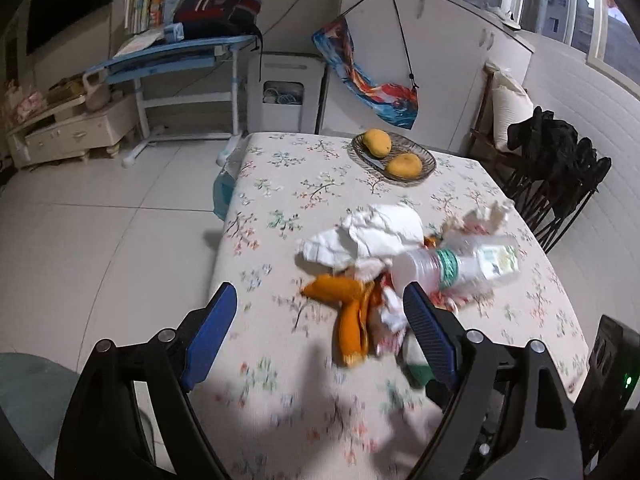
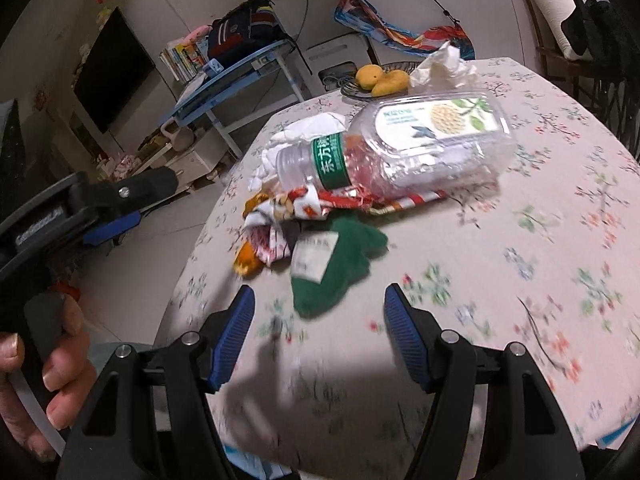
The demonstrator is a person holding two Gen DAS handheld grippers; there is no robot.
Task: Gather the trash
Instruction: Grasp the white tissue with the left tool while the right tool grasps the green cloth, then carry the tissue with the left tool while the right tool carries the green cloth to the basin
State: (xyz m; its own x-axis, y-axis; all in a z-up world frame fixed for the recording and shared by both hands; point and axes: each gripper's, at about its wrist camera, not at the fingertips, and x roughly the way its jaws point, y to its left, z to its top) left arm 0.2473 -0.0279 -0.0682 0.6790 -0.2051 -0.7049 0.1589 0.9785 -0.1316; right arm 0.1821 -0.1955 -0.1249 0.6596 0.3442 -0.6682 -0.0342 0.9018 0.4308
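Note:
A trash pile lies on the floral tablecloth (image 1: 280, 184): crumpled white paper (image 1: 372, 236), an orange wrapper (image 1: 348, 312), a clear plastic bottle (image 1: 420, 272) with a green label, and a clear plastic box (image 1: 496, 260). My left gripper (image 1: 320, 320) is open just short of the orange wrapper, holding nothing. In the right wrist view the bottle (image 2: 316, 160) and box (image 2: 440, 136) lie over a red-and-white wrapper (image 2: 304, 204). A green wrapper (image 2: 340, 264) lies nearest. My right gripper (image 2: 320, 320) is open just before it, empty.
A wire basket (image 1: 424, 156) with two mangoes stands at the table's far side. A crumpled tissue (image 2: 440, 68) lies behind the box. A person's hand (image 2: 60, 360) holds the left gripper's handle. Dark chairs (image 1: 560, 168) stand to the right, tiled floor (image 1: 100, 232) to the left.

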